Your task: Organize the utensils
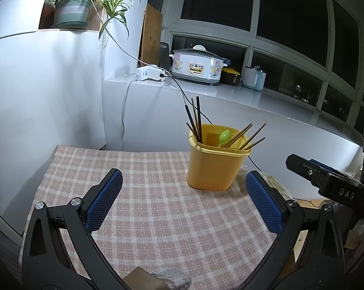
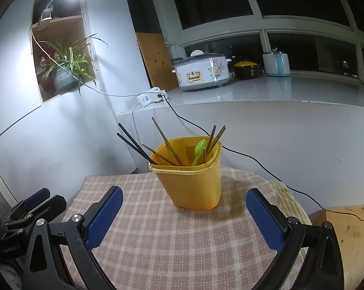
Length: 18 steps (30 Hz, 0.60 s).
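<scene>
Above checked cloth (image 1: 157,207), both grippers level, fingers (image 2: 104,217) spread

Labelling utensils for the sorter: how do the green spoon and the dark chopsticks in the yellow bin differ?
The small green plastic spoon is single, bright and short, its bowl barely clearing the rim; the dark brown chopsticks are many, thin and straight, and stick out well above it. Both lean loose inside the yellow plastic bin.
</scene>
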Available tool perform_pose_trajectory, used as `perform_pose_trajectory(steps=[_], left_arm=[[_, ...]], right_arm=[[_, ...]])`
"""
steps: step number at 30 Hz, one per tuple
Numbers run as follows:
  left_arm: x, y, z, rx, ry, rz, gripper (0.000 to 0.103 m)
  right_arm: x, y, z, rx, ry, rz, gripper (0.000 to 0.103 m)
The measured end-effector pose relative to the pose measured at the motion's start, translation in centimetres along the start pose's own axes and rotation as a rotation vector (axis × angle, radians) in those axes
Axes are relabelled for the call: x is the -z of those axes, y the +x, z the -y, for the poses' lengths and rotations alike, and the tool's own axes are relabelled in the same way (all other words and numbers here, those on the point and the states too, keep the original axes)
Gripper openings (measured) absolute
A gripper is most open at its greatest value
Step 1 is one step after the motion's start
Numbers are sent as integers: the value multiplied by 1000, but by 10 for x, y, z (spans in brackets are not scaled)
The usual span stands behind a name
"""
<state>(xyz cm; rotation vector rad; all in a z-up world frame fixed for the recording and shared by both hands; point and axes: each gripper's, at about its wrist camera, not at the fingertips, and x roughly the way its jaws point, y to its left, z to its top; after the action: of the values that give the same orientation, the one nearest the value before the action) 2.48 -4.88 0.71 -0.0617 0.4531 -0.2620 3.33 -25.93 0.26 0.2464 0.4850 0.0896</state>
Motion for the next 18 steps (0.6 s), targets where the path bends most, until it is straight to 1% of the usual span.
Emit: perform_pose_trajectory(steps=[18], left_arm=[[-1,0,-2,-2,-5,4,103]], right_arm=[[4,3,-1,-3,19,-12,103]])
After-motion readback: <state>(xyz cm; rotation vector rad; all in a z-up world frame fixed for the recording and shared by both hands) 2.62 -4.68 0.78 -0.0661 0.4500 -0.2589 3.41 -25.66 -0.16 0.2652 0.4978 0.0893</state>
